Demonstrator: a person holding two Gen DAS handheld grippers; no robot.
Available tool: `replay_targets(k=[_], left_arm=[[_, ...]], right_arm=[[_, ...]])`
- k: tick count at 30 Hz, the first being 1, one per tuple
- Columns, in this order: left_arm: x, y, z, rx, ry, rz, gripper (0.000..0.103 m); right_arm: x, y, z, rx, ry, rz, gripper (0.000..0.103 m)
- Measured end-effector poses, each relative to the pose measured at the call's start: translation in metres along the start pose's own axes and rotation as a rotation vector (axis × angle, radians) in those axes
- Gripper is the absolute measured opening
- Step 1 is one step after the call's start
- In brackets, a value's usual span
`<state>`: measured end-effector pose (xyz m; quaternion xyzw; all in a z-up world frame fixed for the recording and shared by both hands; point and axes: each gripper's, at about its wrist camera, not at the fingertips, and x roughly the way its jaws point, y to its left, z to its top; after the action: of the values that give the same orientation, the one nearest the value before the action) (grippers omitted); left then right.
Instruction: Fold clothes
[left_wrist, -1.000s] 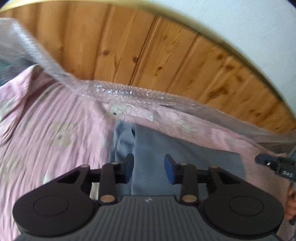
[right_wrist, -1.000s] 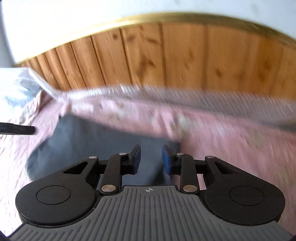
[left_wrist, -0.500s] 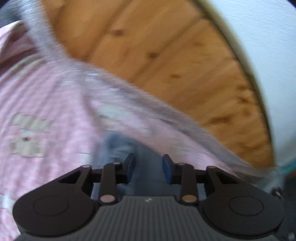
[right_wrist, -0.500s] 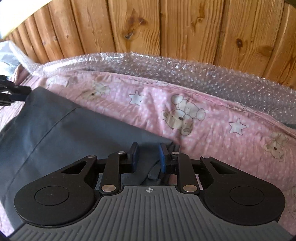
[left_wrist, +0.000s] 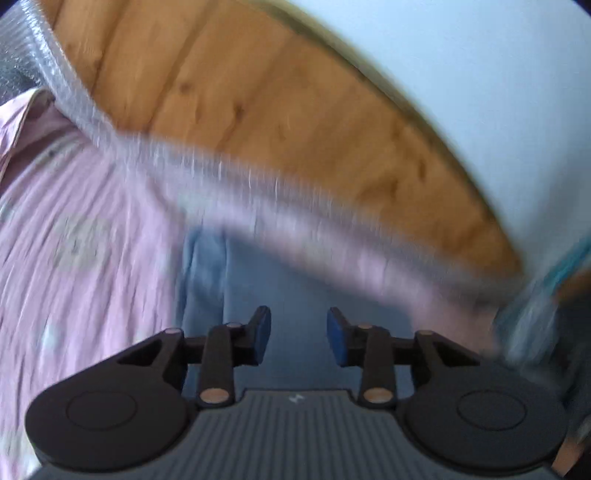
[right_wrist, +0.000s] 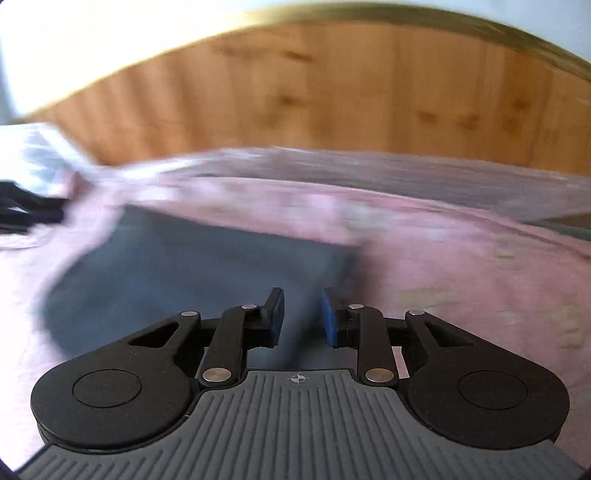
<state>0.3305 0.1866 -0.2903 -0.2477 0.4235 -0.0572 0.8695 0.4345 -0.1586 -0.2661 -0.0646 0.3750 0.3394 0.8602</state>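
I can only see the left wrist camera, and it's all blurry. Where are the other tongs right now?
Observer: The right tongs hover over the right end of the blue garment.
Child: Are they grabbing it?
Observer: No, they're open. The jaws stand apart, and nothing is clearly pinched between them.
Child: What's next to them on the right?
Observer: Just the pink sheet. The garment's edge stops right beside the tongs, and bubble wrap lies behind the sheet, along the wooden wall.
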Motion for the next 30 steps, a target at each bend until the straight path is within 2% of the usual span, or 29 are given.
replay_targets(k=[1,2,3,4,5,6,7,8,9,10,11,12,13,14,15,17,19,22,24,26,30], left_arm=[[0.005,0.014,-0.012,-0.030,0.028,0.044,0.032],[0.010,0.029,-0.024,-0.062,0.053,0.086,0.008],[0.007,0.042,-0.029,-0.090,0.039,0.093,0.004],[0.001,0.054,-0.029,-0.161,0.048,0.064,0.004],[-0.006,0.057,-0.027,-0.200,0.052,0.069,0.004],[-0.012,0.051,-0.026,-0.174,0.052,0.085,0.007],[-0.016,0.041,-0.026,-0.108,0.056,0.115,0.019],[-0.019,0.036,-0.029,-0.071,0.078,0.158,0.025],[-0.022,0.031,-0.031,-0.036,0.101,0.201,0.031],[-0.023,0.023,-0.035,-0.007,0.123,0.254,0.047],[-0.024,0.015,-0.038,0.021,0.145,0.307,0.053],[-0.025,0.006,-0.042,0.049,0.171,0.357,0.053],[-0.027,-0.005,-0.047,0.088,0.196,0.389,0.055],[-0.035,-0.016,-0.054,0.109,0.202,0.409,0.061],[-0.043,-0.028,-0.060,0.128,0.206,0.429,0.066],[-0.052,-0.052,-0.068,0.163,0.184,0.399,0.079],[-0.060,-0.074,-0.073,0.194,0.166,0.367,0.089],[-0.071,-0.103,-0.078,0.232,0.153,0.325,0.090],[-0.083,-0.118,-0.082,0.260,0.142,0.325,0.092],[-0.098,-0.130,-0.089,0.295,0.132,0.322,0.100],[-0.122,-0.140,-0.099,0.307,0.109,0.303,0.100]], right_arm=[[0.000,0.015,-0.010,-0.036,0.017,0.037,0.026],[0.001,0.016,-0.021,-0.043,0.035,0.033,0.026],[0.000,0.009,-0.029,-0.024,0.043,0.009,0.028],[-0.002,0.001,-0.037,-0.006,0.051,-0.015,0.030],[-0.003,-0.006,-0.044,0.013,0.059,-0.039,0.031],[-0.004,-0.013,-0.052,0.032,0.067,-0.063,0.031],[-0.006,-0.020,-0.060,0.051,0.075,-0.088,0.027],[-0.009,-0.025,-0.065,0.060,0.091,-0.107,0.026],[-0.013,-0.028,-0.067,0.065,0.111,-0.124,0.030],[-0.019,-0.030,-0.068,0.075,0.132,-0.137,0.032],[-0.025,-0.030,-0.069,0.089,0.153,-0.148,0.039],[-0.031,-0.028,-0.068,0.099,0.183,-0.175,0.044],[-0.039,-0.022,-0.065,0.104,0.206,-0.206,0.052],[-0.048,-0.015,-0.061,0.107,0.222,-0.233,0.054],[-0.061,-0.006,-0.057,0.123,0.215,-0.250,0.061],[-0.085,0.015,-0.049,0.167,0.179,-0.265,0.085],[-0.100,0.036,-0.045,0.190,0.156,-0.267,0.086],[-0.114,0.065,-0.045,0.201,0.146,-0.296,0.086],[-0.125,0.080,-0.046,0.204,0.140,-0.314,0.086],[-0.140,0.098,-0.046,0.195,0.121,-0.329,0.086],[-0.164,0.129,-0.050,0.173,0.099,-0.362,0.087]])
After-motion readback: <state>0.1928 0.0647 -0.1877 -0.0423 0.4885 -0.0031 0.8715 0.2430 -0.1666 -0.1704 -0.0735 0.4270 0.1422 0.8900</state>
